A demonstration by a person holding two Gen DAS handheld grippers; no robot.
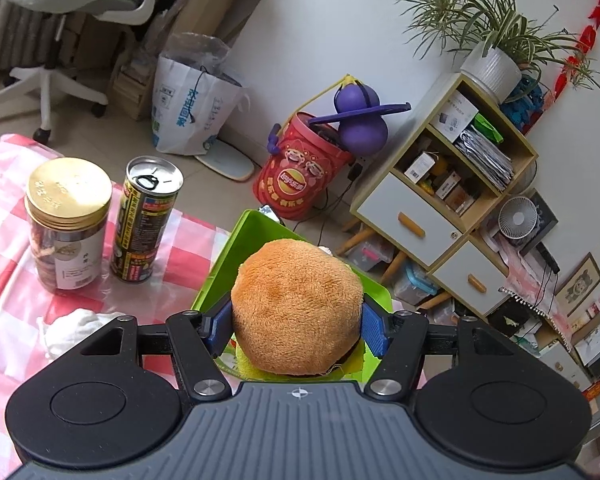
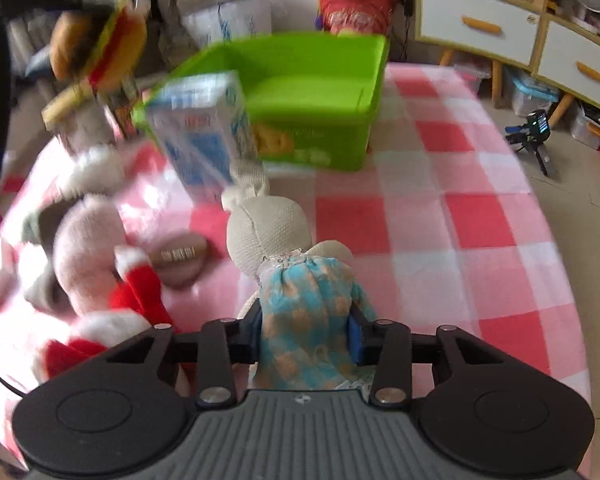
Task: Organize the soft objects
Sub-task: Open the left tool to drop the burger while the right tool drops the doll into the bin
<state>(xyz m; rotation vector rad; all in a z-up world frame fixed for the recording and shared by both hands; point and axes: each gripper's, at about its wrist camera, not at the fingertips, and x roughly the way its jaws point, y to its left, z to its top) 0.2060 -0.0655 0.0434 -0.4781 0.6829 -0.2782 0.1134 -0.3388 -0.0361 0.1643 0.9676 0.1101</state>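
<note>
While left gripper [image 1: 296,326] clamped plush hamburger [image 1: 296,308] above green bin [image 1: 256,240] for dropping, right gripper [image 2: 306,338] clamped dressed bunny doll [image 2: 296,280] near bin, carrying.

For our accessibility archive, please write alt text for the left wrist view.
The left gripper holds a plush hamburger between its blue pads, above a green bin. To the left, a gold-lidded jar and a drink can stand on a red-checked tablecloth.
</note>
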